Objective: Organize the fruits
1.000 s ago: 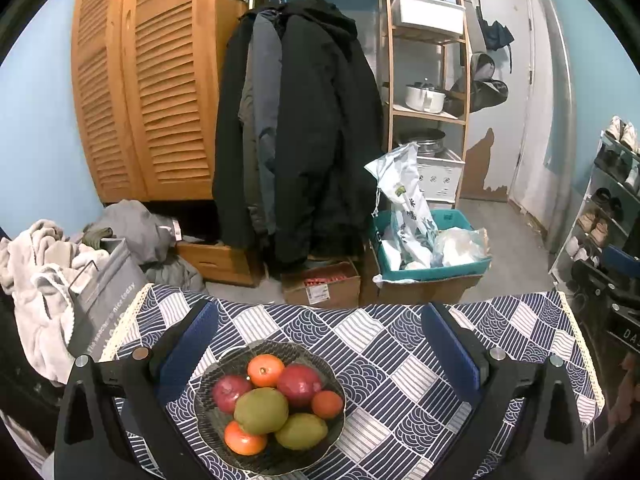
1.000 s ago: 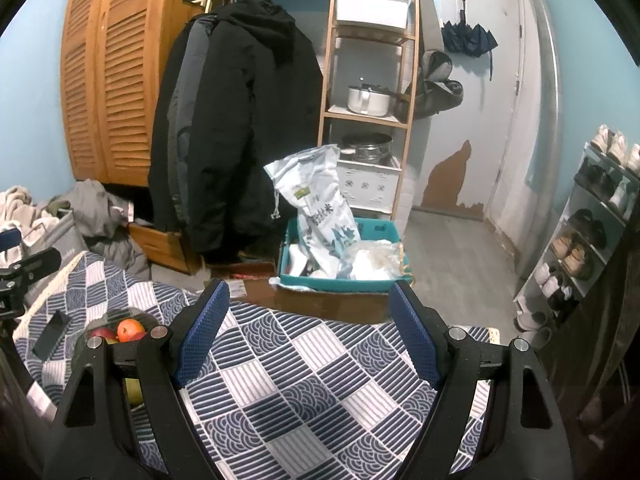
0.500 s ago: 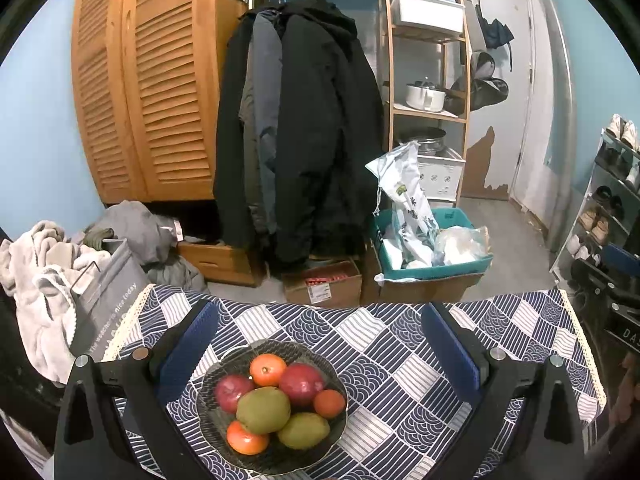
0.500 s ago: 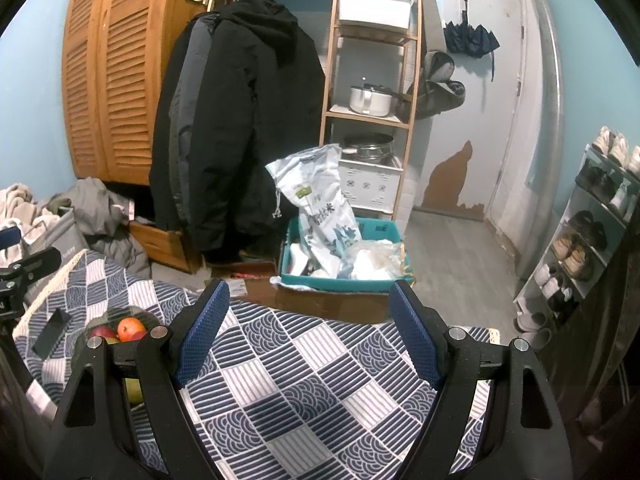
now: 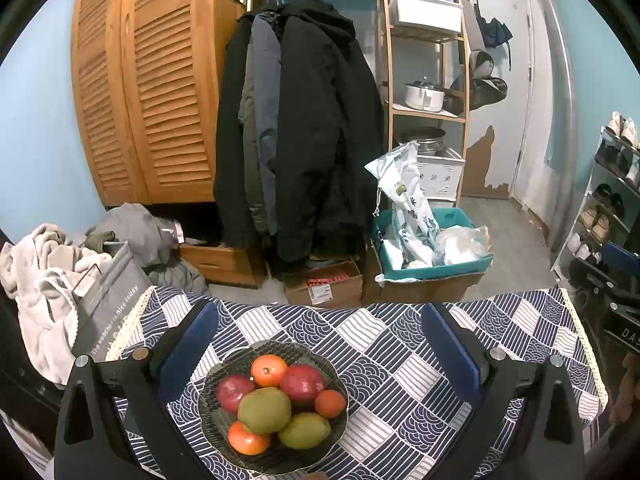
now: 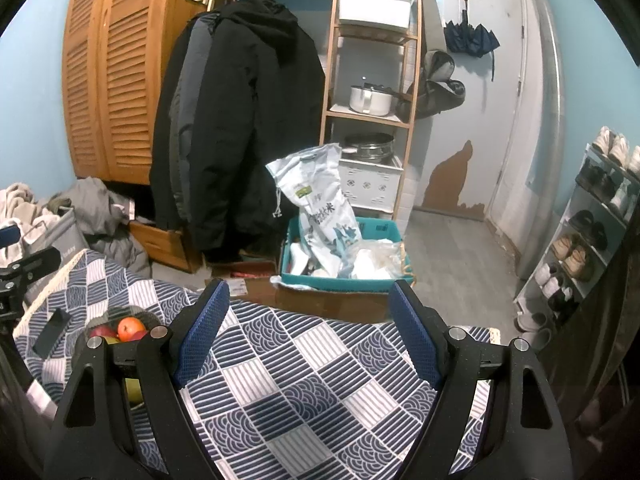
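Where patterned cloth point(image 5: 384, 344) lies, round glossy fruits point(image 5: 276, 404) fill a dark bowl point(image 5: 210, 420).

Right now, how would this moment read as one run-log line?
left hand-held gripper: open, above fruit bowl | right hand-held gripper: open, over bare tablecloth | fruit in bowl: seven pieces, none gripped

Pale blue walls point(image 5: 36, 132) fill the upper left of the frame, behind a louvred wooden wardrobe point(image 5: 148, 92). Dark coats point(image 5: 304, 136) hang from a rail at upper centre. To their right stands a wooden shelf point(image 6: 372, 80) holding a pot point(image 6: 370, 99) and white bins. A white door point(image 6: 488, 92) with peeling paint closes the upper right, above grey plank floor point(image 6: 448, 248). A shoe rack point(image 6: 592, 224) lines the right edge.
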`<action>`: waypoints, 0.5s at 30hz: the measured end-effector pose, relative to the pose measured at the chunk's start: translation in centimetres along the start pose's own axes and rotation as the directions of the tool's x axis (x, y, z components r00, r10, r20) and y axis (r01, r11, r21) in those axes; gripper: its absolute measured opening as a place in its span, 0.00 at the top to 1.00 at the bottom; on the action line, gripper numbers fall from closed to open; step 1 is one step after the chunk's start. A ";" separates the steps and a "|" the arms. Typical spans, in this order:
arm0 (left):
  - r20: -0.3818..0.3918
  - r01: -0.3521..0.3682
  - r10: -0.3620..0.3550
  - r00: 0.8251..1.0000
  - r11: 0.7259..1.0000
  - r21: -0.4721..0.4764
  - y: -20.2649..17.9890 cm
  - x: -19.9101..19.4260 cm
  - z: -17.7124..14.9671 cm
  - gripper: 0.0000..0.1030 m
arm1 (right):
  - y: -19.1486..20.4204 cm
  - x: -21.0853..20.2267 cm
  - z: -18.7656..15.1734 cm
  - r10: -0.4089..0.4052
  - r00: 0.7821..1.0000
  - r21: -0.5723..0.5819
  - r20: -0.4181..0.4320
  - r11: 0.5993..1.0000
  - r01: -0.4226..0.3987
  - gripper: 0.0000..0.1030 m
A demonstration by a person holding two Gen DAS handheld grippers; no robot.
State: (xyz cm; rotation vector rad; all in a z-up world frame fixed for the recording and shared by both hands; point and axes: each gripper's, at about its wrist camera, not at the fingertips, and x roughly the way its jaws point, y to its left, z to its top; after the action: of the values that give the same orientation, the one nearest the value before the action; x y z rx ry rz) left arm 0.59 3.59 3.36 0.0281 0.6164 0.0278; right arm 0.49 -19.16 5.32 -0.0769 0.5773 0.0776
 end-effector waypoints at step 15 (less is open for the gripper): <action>-0.001 -0.001 0.001 1.000 1.000 0.001 0.4 0.0 0.0 0.01 | -0.1 0.0 0.1 0.001 1.000 0.002 -0.001 1.000 -0.001 0.22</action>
State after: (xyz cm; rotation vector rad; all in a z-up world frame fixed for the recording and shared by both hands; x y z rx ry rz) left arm 0.55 4.03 3.42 0.0293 0.6170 0.0282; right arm 0.55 -19.22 5.35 -0.0753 0.5783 0.0777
